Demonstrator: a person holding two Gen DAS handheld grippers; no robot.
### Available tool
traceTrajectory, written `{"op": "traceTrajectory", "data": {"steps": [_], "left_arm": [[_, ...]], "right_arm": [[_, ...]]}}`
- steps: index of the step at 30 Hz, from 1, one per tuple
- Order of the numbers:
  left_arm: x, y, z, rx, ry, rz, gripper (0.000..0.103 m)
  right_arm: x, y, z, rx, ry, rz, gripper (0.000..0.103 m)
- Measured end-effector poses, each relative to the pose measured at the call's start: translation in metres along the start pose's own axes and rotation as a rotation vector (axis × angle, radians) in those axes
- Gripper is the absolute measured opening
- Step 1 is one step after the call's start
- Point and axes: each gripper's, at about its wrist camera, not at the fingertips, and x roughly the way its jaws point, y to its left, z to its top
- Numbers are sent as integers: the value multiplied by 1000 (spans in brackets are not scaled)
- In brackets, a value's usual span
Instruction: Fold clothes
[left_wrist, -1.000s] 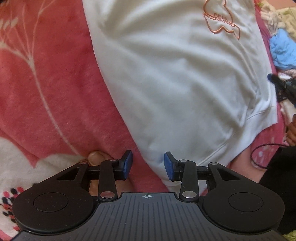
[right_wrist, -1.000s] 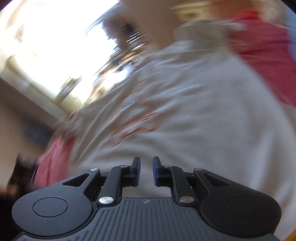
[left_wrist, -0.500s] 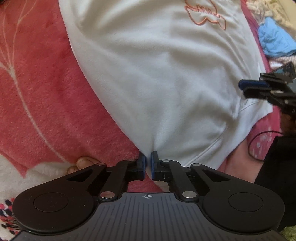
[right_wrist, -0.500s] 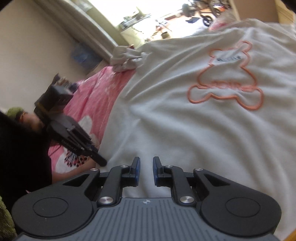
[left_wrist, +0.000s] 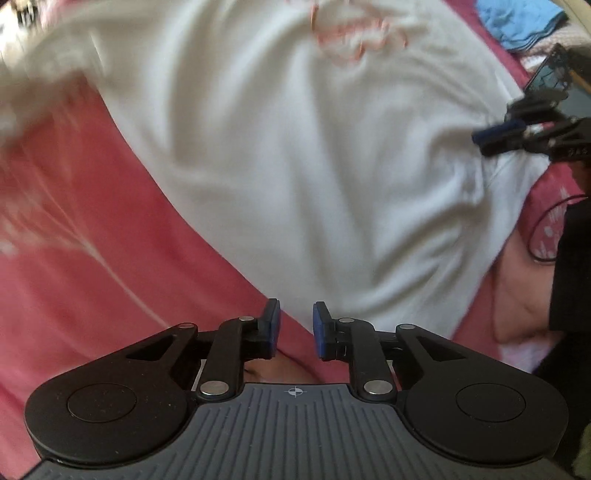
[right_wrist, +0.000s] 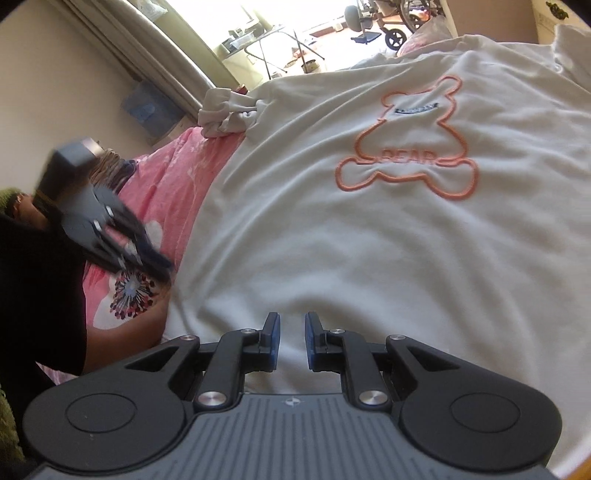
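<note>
A white sweatshirt with an orange bear outline lies spread on a pink blanket. My left gripper hovers over the shirt's near hem edge. Its jaws are opening and nothing is pressed between the pads, only blanket and hem below. The right wrist view shows it blurred at the left. My right gripper hangs over the shirt's lower part with a narrow gap between its pads and no cloth in it. In the left wrist view it reaches in from the right, above the shirt's side.
A crumpled white sleeve bunches at the shirt's far left corner. Blue cloth lies beyond the shirt at the top right. A black cable loops on the blanket beside a person's leg. A toe shows under my left gripper.
My left gripper was pinched on the shirt's hem half a second ago; it has let go, parted its jaws and lifted. My right gripper swung further in over the shirt.
</note>
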Motion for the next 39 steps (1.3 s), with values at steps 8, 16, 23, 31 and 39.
{"op": "traceTrajectory", "data": {"steps": [8,16,23,31,39], "left_arm": [[29,-77,11,312,-16,-178,18],[87,-100,1,353,183,-245,18],[86,-96,-1,294,182,-269,18],[86,-99,0,308,184,-266,18],[88,-99,-1,309,186,-267,18]], "right_arm": [[21,9,-7,-75,120,80,15],[65,20,-22,-136,246,113,14],[53,12,-12,-92,216,140,15],[-17,-74,-6,147,-99,-251,5],[-39,-68,-34,189,-118,-281,9]]}}
